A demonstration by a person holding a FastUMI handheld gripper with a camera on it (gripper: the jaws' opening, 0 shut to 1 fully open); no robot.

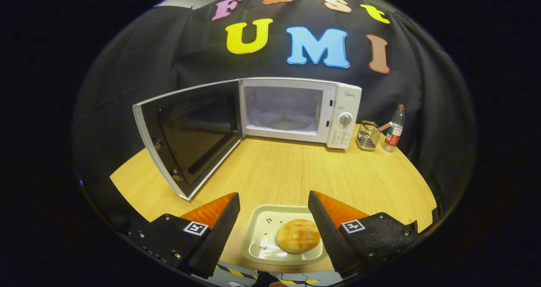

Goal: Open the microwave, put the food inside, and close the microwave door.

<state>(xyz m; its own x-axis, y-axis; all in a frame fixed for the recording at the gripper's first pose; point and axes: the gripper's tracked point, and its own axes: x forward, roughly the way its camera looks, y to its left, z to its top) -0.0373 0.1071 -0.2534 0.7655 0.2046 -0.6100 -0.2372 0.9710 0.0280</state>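
Food, a round golden bun (pixel 298 235), is seen lying on a pale square plastic tray (pixel 261 232) at the near edge of the light wooden table (pixel 296 168), between the fingers of the gripper (pixel 274 206), which are spread wide and touch neither bun nor tray. The white microwave (pixel 344 109) stands well beyond, against the booth wall, its dark-windowed door (pixel 186 135) already swung fully out to the left, so that the opening step appears done and the picking up of the food is judged to be the step in hand.

For a sound grasp, the fingers should be lowered around the tray's rim, or around the bun, and centred before being closed; the bun sits closer to the right finger, so a small shift to the right would be advised. The tray should be kept level and carried clear of the open door's edge.

Part of the tray's near right corner is hidden behind the right finger. Small dark specks on the tray cannot be identified. The contents of the wire basket (pixel 367 135) beside the clear bottle (pixel 394 128) are too small to make out.
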